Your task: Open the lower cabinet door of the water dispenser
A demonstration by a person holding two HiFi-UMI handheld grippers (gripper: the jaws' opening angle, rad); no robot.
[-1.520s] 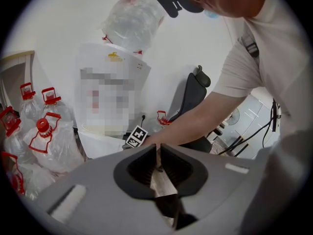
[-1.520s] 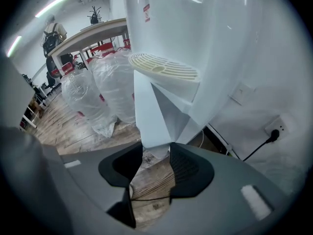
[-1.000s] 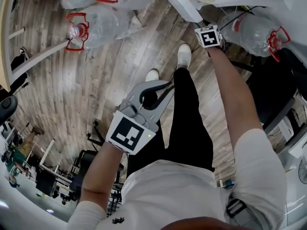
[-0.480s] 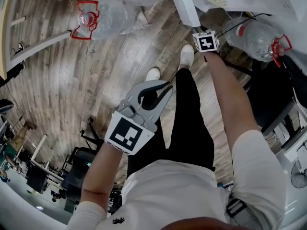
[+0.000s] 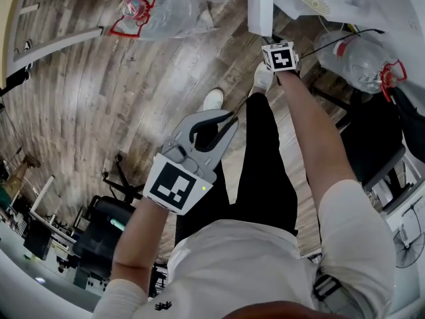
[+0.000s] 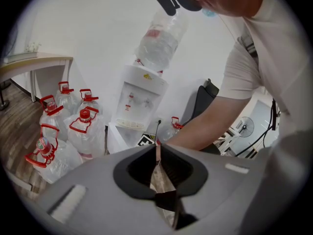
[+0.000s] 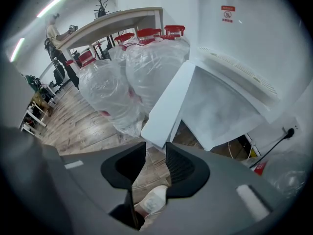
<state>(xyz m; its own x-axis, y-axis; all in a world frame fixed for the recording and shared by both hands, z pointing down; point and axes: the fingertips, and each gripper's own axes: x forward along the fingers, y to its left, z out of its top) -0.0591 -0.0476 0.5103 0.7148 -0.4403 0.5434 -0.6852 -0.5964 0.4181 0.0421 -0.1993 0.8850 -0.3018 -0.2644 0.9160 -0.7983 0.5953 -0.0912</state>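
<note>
floor [image 5: 99, 111]: grainy wood planks, low sheen. water jugs [image 7: 146, 62] — clear glossy plastic, crinkled film wrap. cabinet door [image 7: 168, 102] — smooth white, matt. left gripper [image 5: 230, 117]: matt grey plastic. trousers [image 5: 262, 171]: black cloth.

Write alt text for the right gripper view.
The white lower cabinet door stands swung open just ahead of the right claw, whose jaws, apart and empty, have just been closing. Bagged water jugs stand beyond on wood floor.

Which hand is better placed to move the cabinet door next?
Right. The right claw hangs by the edge of the open cabinet door, jaws apart, just closing slightly, nothing between them; the left claw is shut and farther back.
</note>
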